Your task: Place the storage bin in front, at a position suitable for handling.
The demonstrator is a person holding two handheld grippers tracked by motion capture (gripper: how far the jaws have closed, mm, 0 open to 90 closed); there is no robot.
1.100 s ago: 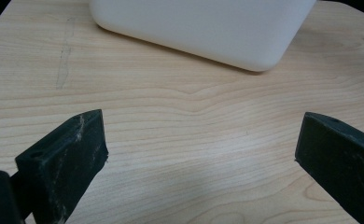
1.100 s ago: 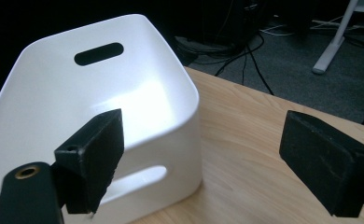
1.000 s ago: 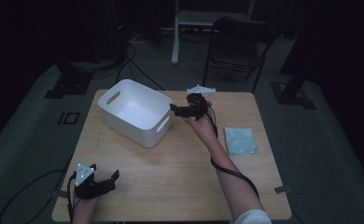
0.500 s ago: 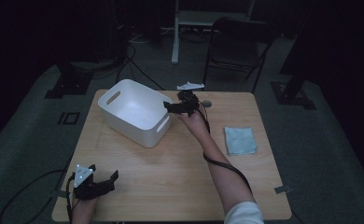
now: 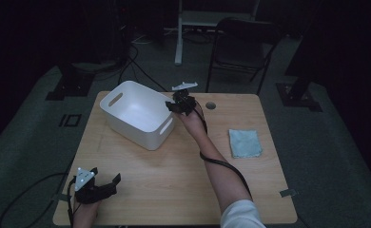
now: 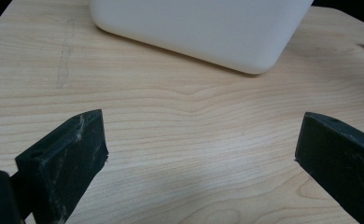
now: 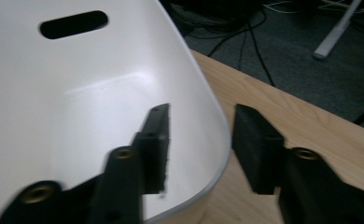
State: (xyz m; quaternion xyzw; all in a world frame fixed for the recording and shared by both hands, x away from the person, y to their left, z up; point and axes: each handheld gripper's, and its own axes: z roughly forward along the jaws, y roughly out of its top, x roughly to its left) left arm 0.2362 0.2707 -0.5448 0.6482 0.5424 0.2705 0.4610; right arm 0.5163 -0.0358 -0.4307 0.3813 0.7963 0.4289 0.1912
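My right tongs sit over the rim of the white tub. One jaw is inside the tub and one is outside, with the wall between them. They have just been closing, but I can see a gap on each side of the wall, so they are not pinching it yet.

I think the tub is light. It looks like thin, stiff plastic, and it is empty. The wall is smooth, so it may slip if I squeeze softly. The rim curls over a bit, and that is a good place to hold. The two handle holes would work too.

The tub stands upright with its mouth up. It sits at the far left part of the table. Its long side runs on a slant, from the far left corner toward the middle. I hold the corner at its far right.

My left tongs are wide apart and hold nothing. They rest near the front left edge of the table, well apart from the tub.

A blue cloth lies flat at the right side.
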